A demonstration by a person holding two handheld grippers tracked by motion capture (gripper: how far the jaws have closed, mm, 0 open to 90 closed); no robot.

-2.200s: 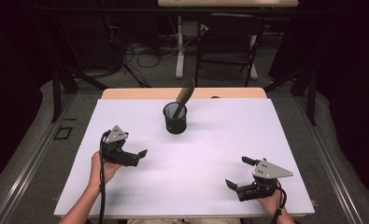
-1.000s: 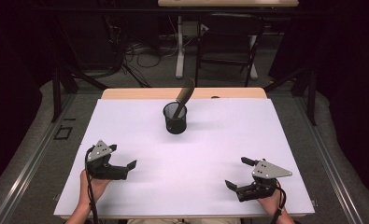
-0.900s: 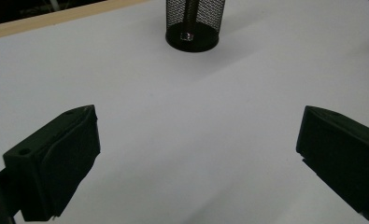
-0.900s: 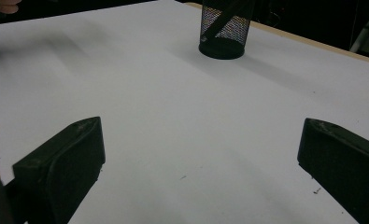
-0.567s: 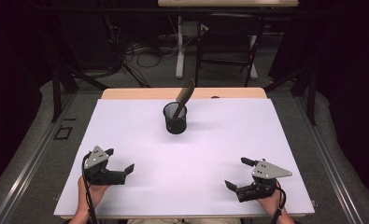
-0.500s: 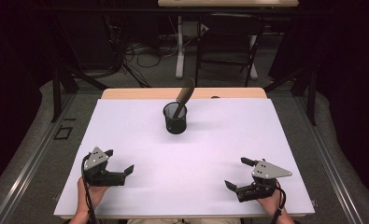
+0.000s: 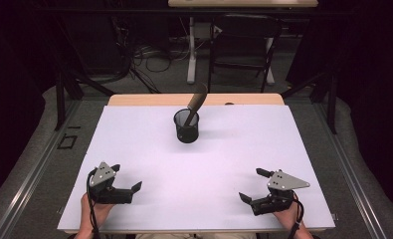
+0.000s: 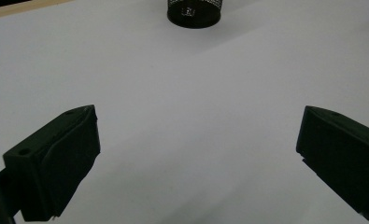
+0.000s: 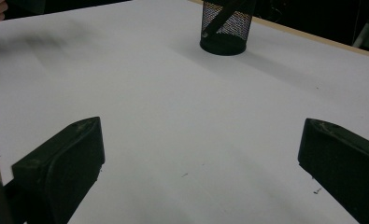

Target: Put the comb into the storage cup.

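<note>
Though a small white label marks the base of the mesh cup (image 8: 193, 13), its writing is too small to read; the cup stands far back on the counter (image 7: 134, 134), both hand-held grippers spread, left (image 7: 127, 179), right (image 7: 251, 186), empty

A black mesh cup (image 7: 186, 126) is set near the table's (image 7: 263, 144) far edge, with a dark tool (image 7: 196, 101) leant inside it.
</note>
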